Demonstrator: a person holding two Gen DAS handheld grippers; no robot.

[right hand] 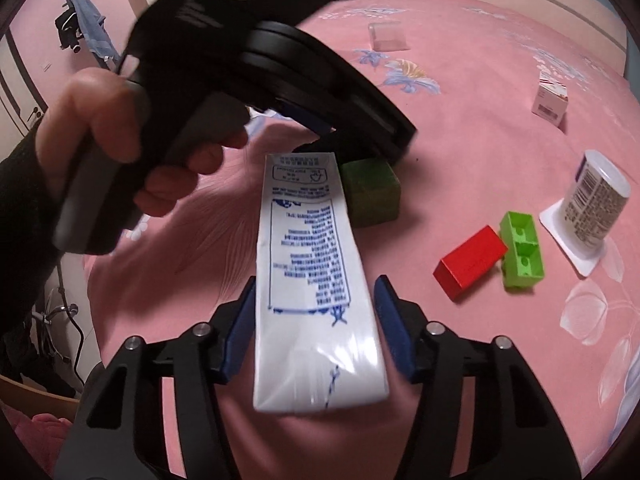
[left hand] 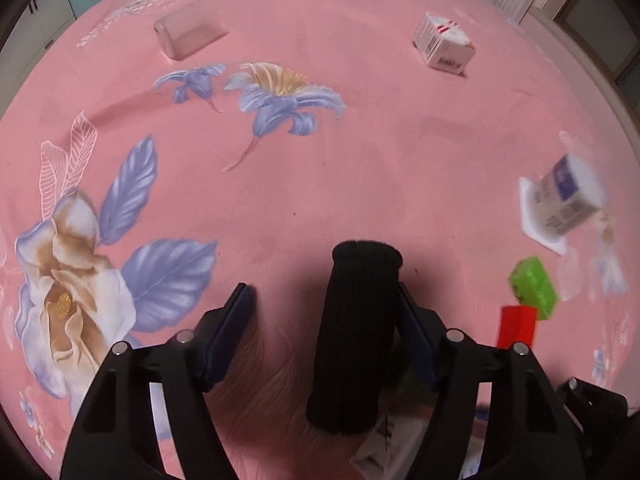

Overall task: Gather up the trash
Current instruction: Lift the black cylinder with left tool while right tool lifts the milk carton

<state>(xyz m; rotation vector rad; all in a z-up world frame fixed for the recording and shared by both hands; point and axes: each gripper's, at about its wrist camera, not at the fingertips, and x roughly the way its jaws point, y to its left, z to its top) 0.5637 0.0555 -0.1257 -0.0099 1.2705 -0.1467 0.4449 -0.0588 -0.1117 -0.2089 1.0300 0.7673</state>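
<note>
Pink bedsheet (left hand: 360, 140) printed with blue and cream flowers spreads under both my grippers, with cupboard doors and a curtain at the edges of the room. My left gripper (left hand: 326, 304) has its fingers spread wide, and a black ribbed tube (left hand: 356, 336) stands between them, leaning against the right-hand finger while a clear gap separates it from the left one, so nothing is clamped. My right gripper (right hand: 315, 312) has a white tissue pack (right hand: 312, 280) with blue print lying lengthwise between its blue pads; the left pad sits against the pack's edge and the right pad shows a thin gap (I cannot tell whether I am really gripping it or only framing it). Beyond the pack, in the right wrist view, my left hand (right hand: 132, 148) wraps the handle of the other gripper, whose black body crosses above a dark green cube (right hand: 370, 192). Further right on the sheet a red block (right hand: 470, 262) lies touching a bright green block (right hand: 522, 250) with hollow cells facing up. Just past them a white cup (right hand: 596, 204) with a barcode and small print stands upside down on its square lid, slightly tilted. Well apart, toward the far side of the bed, sit a small white carton (right hand: 550, 98) with red marking and a clear plastic box (right hand: 386, 36).
</note>
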